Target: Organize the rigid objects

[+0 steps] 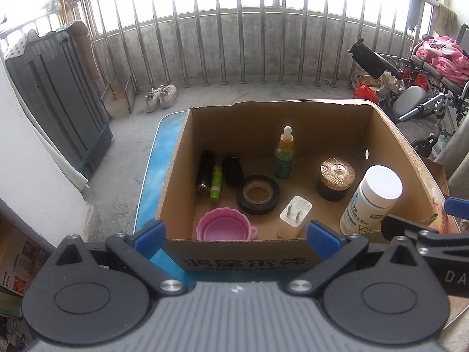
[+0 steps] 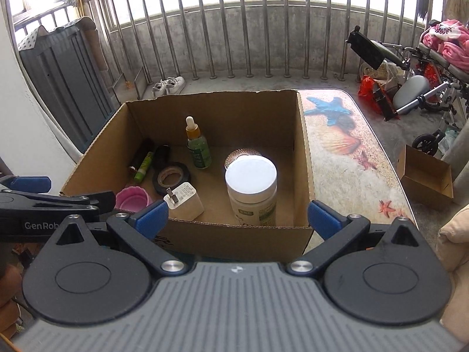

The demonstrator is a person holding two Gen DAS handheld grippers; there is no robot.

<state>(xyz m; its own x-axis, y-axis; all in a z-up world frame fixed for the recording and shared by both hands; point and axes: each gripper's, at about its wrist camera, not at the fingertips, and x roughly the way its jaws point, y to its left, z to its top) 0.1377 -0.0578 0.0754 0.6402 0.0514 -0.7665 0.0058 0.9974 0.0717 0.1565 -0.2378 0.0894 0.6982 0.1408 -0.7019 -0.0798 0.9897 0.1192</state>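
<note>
Open cardboard box (image 1: 176, 182) on table (image 2: 346, 158), all items inside. Against left wall: dark tube (image 1: 205, 173), green tube (image 1: 216, 183) and black cylinder (image 1: 233, 171), lying side by side. Near front left corner: pink cup (image 1: 224, 224), collapsed. Right of it: black tape roll (image 1: 258, 195), lying flat, then white charger (image 1: 294, 214), prongs up. Behind tape: dropper bottle (image 1: 285, 155), upright. Toward right: dark jar (image 1: 335, 180) with gold lid, upright; in front of it, white pill bottle (image 1: 370, 202), upright, near right wall. Left gripper (image 1: 236, 233) held at box's near edge, fingers spread, nothing between. Right gripper (image 2: 237, 214) just beside it, above near edge, fingers spread wide, empty. Small open carton (image 2: 426, 176) on floor, right of table.
</note>
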